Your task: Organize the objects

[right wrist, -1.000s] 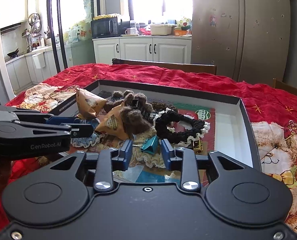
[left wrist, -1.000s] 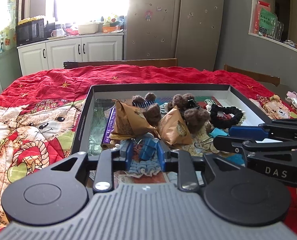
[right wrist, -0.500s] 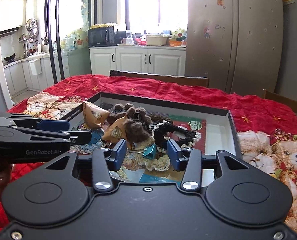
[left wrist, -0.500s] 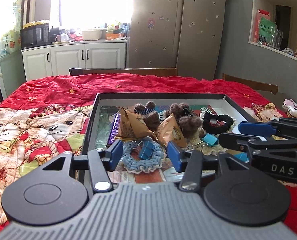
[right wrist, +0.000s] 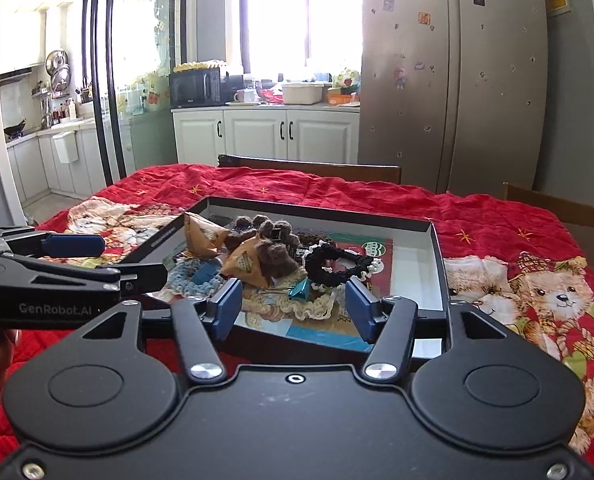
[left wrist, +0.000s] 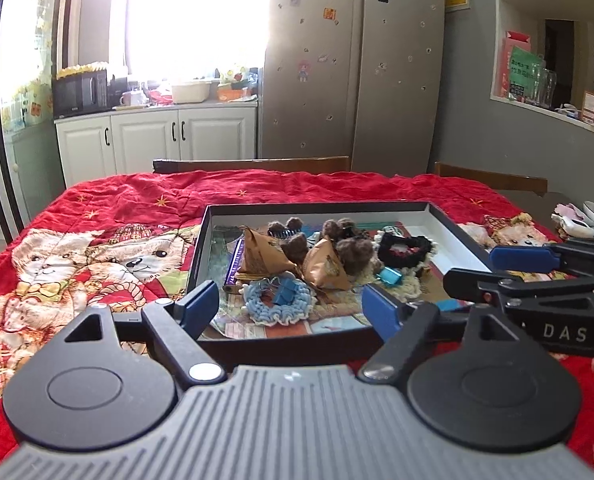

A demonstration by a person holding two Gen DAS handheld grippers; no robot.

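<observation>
A black tray [left wrist: 205,248] on the red quilt holds the items. A blue binder clip [left wrist: 283,294] lies on a blue crochet scrunchie [left wrist: 257,308]; a teal binder clip [right wrist: 301,290] rests on a cream lace scrunchie [right wrist: 293,310]. Brown paper packets [left wrist: 263,260], brown fuzzy clips [left wrist: 353,250] and a black scrunchie [right wrist: 337,266] lie behind. My left gripper [left wrist: 291,308] hangs above the tray's near edge, jaws opening, with nothing between them. My right gripper [right wrist: 293,308] is alongside, also opening and holding nothing. Each shows in the other's view: right gripper [left wrist: 471,268], left gripper [right wrist: 129,260].
The red teddy-bear quilt [left wrist: 97,264] covers the table around the tray. Wooden chair backs [left wrist: 253,164] stand at the far edge. White items [left wrist: 585,220] lie at the table's right end. Behind are cabinets, a fridge and a wall shelf.
Both grippers let go of their binder clips, which now lie on the scrunchies. Both jaws have widened, and both grippers have drawn back and up from the tray.
</observation>
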